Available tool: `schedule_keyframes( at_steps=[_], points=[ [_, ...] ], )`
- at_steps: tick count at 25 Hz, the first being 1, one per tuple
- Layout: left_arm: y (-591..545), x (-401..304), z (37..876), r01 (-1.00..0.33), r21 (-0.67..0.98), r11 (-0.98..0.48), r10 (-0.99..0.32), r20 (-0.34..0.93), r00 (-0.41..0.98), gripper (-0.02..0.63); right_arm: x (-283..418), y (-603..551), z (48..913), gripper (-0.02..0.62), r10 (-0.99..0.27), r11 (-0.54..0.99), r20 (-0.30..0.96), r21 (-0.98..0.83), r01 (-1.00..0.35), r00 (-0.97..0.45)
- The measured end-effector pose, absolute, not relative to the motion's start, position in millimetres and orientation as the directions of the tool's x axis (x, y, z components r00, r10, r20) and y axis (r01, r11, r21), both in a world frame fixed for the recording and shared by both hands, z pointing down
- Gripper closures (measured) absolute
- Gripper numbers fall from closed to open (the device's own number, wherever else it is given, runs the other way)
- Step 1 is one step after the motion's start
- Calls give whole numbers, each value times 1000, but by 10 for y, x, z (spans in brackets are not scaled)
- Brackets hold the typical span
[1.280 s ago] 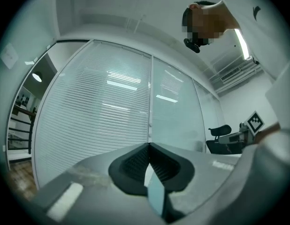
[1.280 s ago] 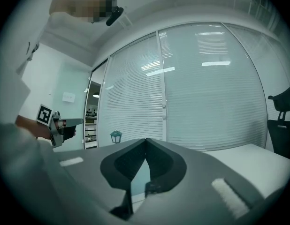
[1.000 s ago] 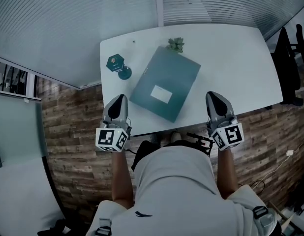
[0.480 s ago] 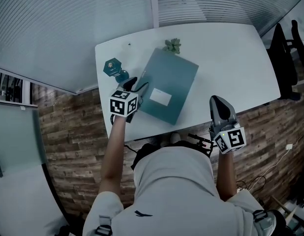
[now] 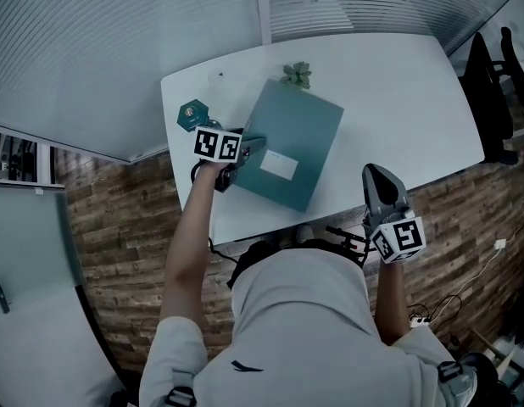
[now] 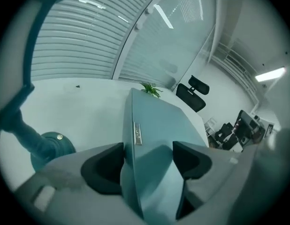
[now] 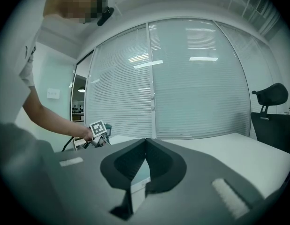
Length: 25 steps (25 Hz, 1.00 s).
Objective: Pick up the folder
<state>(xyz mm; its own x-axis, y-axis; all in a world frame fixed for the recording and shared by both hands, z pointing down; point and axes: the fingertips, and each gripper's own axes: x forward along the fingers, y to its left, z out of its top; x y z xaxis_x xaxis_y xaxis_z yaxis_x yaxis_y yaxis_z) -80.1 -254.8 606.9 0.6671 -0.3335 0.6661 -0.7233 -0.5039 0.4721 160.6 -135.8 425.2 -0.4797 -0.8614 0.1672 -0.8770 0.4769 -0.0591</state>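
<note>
Folder [image 5: 292, 138]: flat, likely stiff, light, slick; take at near edge, straddled unclamped by just-opened fingers [image 6: 103, 172] of left gripper [image 6: 147, 161].

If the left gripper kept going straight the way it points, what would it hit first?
Likely the folder: its near edge sits between the jaws of the left gripper, which have just been opening.

No legible print, even on the folder [image 5: 300, 125]

White table [image 5: 398, 100] bears folder [image 5: 300, 134], plant [image 5: 298, 75], perhaps ornament [image 5: 194, 114].
</note>
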Motion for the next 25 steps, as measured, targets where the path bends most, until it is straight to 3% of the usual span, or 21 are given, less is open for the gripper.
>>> schedule_keyframes(
  at_steps=[5,13,20,23,25],
  points=[
    [-2530,-841,6224,-680,642,-356,-298,611,733,237,1484,-1359,4305,594,-851,494,181,-45,-868,-493],
    [-2526,-843,6235,-670,664,-333,-288,605,743,235,1368,-1427,4335,594,-835,516,205,-31,-856,-511],
    [-2523,-847,6233,-668,665,-333,-287,604,744,235,1428,-1656,4762,586,-783,468,414,-101,-878,-464],
    [-2518,-852,6231,-668,666,-331,-286,604,744,235,1437,-1764,5027,545,-733,402,493,-243,-883,-469],
    [-2517,-850,6228,-668,668,-329,-286,603,744,235,1395,-1821,5211,453,-687,349,533,-354,-868,-494]
  ],
)
